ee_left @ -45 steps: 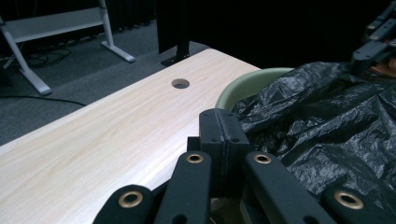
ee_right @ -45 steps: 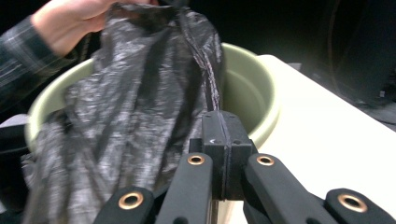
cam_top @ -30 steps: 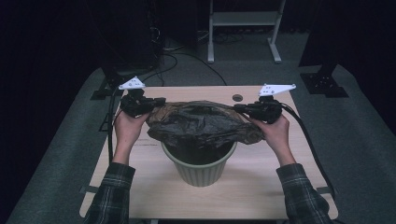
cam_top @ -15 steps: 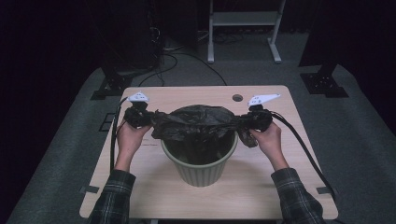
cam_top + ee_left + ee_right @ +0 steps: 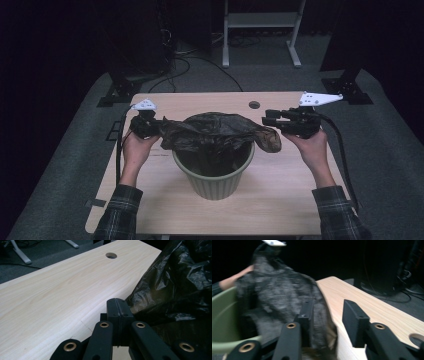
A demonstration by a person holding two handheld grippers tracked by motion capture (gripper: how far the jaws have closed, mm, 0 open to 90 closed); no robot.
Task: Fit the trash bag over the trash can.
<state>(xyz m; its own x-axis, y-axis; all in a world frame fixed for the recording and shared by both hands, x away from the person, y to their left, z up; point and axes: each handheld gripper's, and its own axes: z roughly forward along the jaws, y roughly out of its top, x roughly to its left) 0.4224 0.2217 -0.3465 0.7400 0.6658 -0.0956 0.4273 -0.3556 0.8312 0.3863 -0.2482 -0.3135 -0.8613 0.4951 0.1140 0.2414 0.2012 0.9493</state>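
Note:
An olive-green bin (image 5: 215, 177) stands in the middle of the wooden table (image 5: 300, 200). A crumpled black plastic bag (image 5: 215, 131) is draped across its mouth. My left gripper (image 5: 156, 125) is at the bag's left end and shut on its edge; in the left gripper view the jaws (image 5: 117, 308) are pressed together with the bag (image 5: 175, 287) bunched to their right. My right gripper (image 5: 267, 120) hovers open just above the bag's right end, which droops over the rim. In the right gripper view the gripper (image 5: 330, 315) has its jaws wide apart, with the bag (image 5: 284, 297) lying against the left one beside the bin (image 5: 227, 312).
A round cable hole (image 5: 254, 105) sits near the table's far edge. Cables trail from both grippers off the table's sides. Beyond the table are grey carpet, black stand feet (image 5: 115, 95) and a white metal frame (image 5: 260, 30).
Both hands lowered the stretched bag onto the bin. The right gripper then opened and let go, and the bag's right end dropped onto the rim.

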